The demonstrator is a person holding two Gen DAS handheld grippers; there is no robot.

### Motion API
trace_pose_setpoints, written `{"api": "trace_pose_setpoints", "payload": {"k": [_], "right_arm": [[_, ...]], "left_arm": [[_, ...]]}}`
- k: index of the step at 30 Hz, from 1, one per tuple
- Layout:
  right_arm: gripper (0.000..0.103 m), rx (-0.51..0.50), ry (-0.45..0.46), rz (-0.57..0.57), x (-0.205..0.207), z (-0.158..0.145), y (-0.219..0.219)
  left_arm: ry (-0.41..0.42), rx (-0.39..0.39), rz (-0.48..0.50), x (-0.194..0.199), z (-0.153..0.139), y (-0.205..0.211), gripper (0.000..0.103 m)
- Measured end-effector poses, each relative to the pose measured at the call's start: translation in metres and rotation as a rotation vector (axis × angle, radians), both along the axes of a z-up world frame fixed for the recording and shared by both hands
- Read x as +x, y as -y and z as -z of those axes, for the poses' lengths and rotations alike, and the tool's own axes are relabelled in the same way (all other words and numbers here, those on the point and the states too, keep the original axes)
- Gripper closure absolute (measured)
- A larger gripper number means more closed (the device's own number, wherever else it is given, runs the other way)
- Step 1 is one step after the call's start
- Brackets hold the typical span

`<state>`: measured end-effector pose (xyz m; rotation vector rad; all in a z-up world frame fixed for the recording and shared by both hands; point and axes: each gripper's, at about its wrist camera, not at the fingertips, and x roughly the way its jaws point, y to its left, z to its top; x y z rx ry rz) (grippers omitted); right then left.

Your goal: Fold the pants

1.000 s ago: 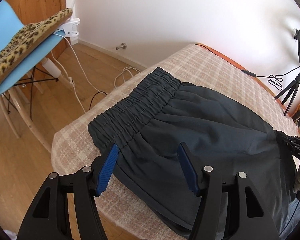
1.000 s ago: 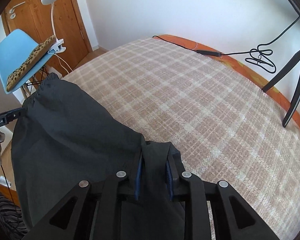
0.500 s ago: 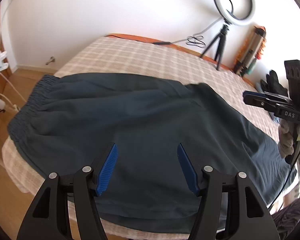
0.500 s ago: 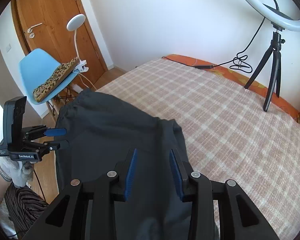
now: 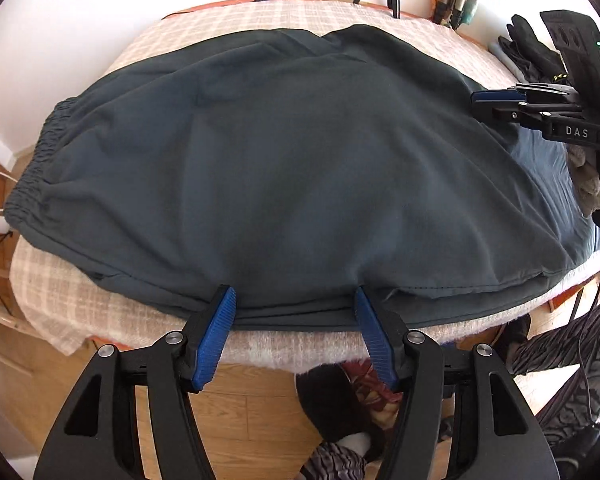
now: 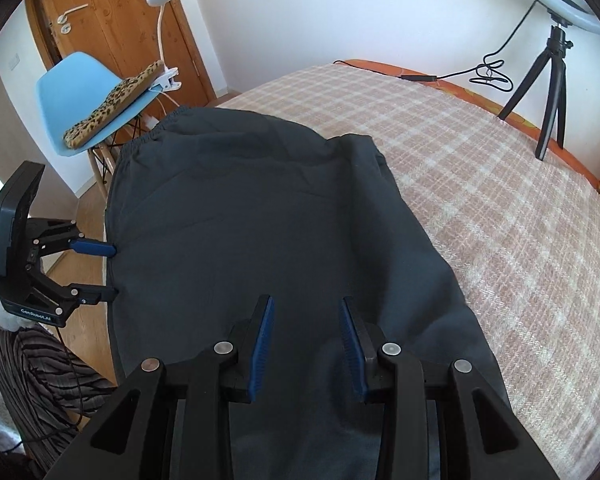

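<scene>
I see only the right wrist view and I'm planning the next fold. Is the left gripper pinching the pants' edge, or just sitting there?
Observer: Not pinching. The left gripper is open, its tips astride the near edge of the pants, with nothing squeezed between the pads.
Operator: How many layers are at that edge?
Observer: Two show: an upper hem stops just short of a lower edge near the bed's rim.
Operator: Is there anything past my gripper?
Observer: A dark, glove-like bundle sits beyond the right gripper, clear of the pants.
</scene>
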<state>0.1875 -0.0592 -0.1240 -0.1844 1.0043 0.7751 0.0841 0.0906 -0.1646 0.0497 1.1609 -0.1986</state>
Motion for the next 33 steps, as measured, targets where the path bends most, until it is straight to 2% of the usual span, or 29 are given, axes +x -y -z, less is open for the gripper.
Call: {"api": "trace_pose_setpoints", "payload": {"k": [3, 6, 9, 13, 16, 20, 22, 24, 27, 33], "right_arm": [[0.068, 0.049, -0.027, 0.053, 0.007, -0.003, 0.015], [0.068, 0.052, -0.027, 0.06, -0.005, -0.004, 0.024], [0.068, 0.02, 0.003, 0.071, -0.019, -0.004, 0.031], [0.068, 0.051, -0.034, 0.118, -0.012, 0.004, 0.048], [0.068, 0.033, -0.027, 0.166, -0.006, 0.007, 0.054], [0.067, 0.048, -0.005, 0.141, -0.019, -0.003, 0.058], [0.068, 0.006, 0.025, 0.136, -0.024, -0.004, 0.06], [0.068, -0.025, 0.028, 0.156, -0.024, -0.002, 0.068], [0.068, 0.024, 0.001, 0.226, -0.029, -0.008, 0.098], [0.063, 0.058, 0.065, 0.408, -0.064, -0.042, 0.177]], "left_arm": [[0.045, -0.057, -0.046, 0.001, -0.015, -0.006, 0.042], [0.081, -0.07, -0.02, 0.006, -0.022, 0.006, 0.042], [0.074, -0.06, 0.029, 0.01, -0.019, 0.022, 0.042], [0.044, -0.133, 0.05, 0.015, -0.013, 0.036, 0.042], [0.009, -0.067, 0.073, 0.018, 0.001, 0.047, 0.043], [0.006, 0.026, 0.149, -0.003, 0.002, 0.053, 0.044], [-0.023, 0.046, 0.169, -0.011, -0.001, 0.05, 0.044], [-0.033, 0.029, 0.135, -0.015, -0.01, 0.043, 0.045], [0.031, 0.003, 0.116, -0.017, -0.034, 0.042, 0.045], [0.124, -0.029, 0.21, -0.003, -0.058, 0.09, 0.045]]}}
